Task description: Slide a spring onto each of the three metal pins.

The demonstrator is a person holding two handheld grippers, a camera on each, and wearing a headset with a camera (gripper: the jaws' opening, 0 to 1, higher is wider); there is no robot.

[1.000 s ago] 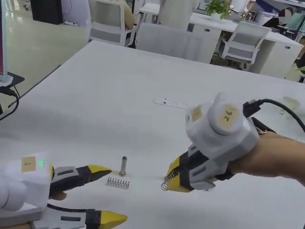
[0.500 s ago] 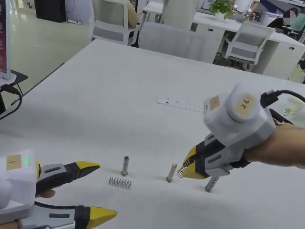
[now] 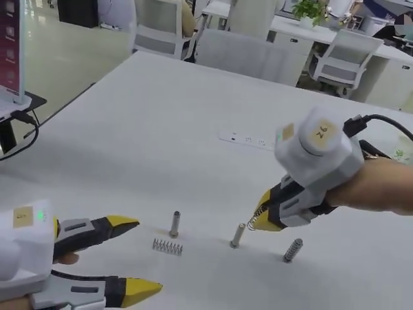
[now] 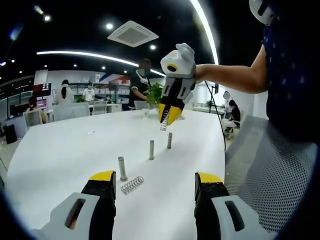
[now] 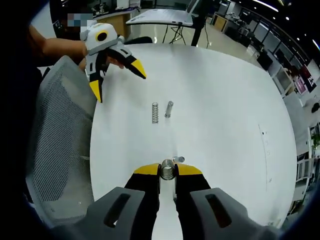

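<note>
Head view: the white table [image 3: 161, 116] carries a power strip [image 3: 248, 139] (office chairs [image 3: 158, 29] and desks stand behind). The left gripper [image 3: 143, 254] holds its jaws wide. The right gripper [image 3: 263, 219] pinches the held spring [image 3: 255, 216] just above the middle pin [image 3: 238, 235]. A loose spring [image 3: 168, 246] lies beside the left pin [image 3: 175, 223], and a fitted spring [image 3: 293, 250] stands upright further right.

Left gripper view: ceiling light strips [image 4: 90, 54] glow over seated people.

Right gripper view: the jaws are narrow, clamped on the held spring, and a mesh chair back [image 5: 55, 135] meets the table edge.

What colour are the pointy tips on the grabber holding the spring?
Yellow. The right gripper tips, shut on a spring, show best in the right gripper view.
</note>
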